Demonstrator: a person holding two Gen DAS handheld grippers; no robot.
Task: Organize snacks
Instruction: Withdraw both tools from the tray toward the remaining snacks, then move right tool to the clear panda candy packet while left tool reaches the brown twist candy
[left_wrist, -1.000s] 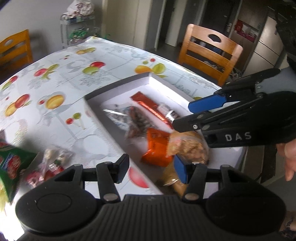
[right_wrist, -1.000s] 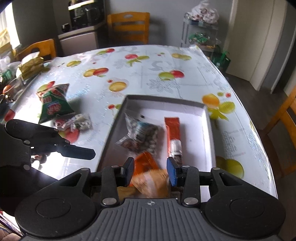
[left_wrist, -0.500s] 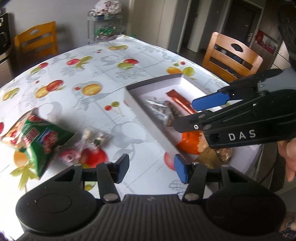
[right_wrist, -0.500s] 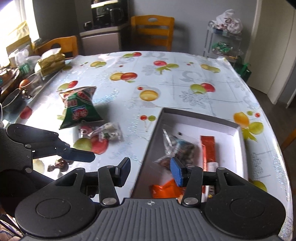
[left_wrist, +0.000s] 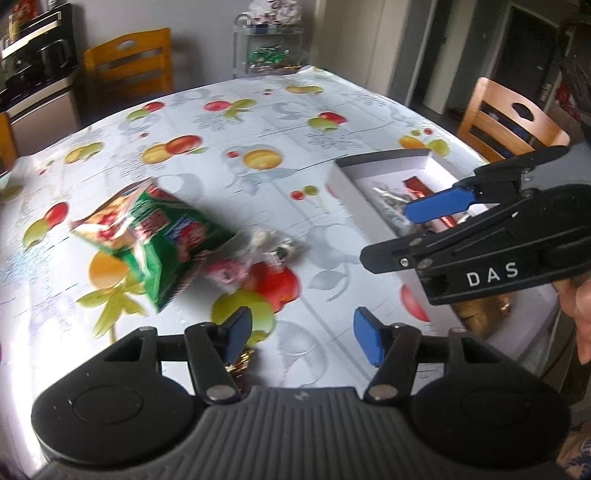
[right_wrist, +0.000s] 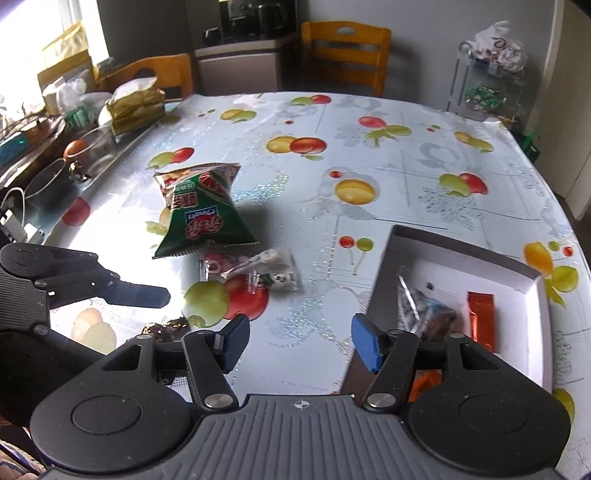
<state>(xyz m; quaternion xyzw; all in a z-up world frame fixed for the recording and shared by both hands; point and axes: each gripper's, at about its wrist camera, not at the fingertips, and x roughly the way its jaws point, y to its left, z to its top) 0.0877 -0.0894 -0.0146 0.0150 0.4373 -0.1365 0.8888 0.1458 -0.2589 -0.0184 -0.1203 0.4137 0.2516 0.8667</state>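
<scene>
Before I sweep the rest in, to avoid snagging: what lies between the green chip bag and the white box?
In the right wrist view, a clear packet of small candies lies between the green chip bag and the white box, on patterned tablecloth.

White tablecloth (right_wrist: 369, 122) printed with red, yellow and green fruit; green-and-red snack bag (right_wrist: 201, 212); white box (right_wrist: 537, 295) with grey rim; orange wrapper (right_wrist: 480, 319); blue gripper pads (right_wrist: 364, 345).

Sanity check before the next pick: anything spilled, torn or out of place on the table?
Nothing spilled or visibly torn. Out of place for the task: the green chip bag, the clear candy packet and a small dark wrapped sweet lie on the tablecloth, outside the white box. Both tongs are empty.
</scene>
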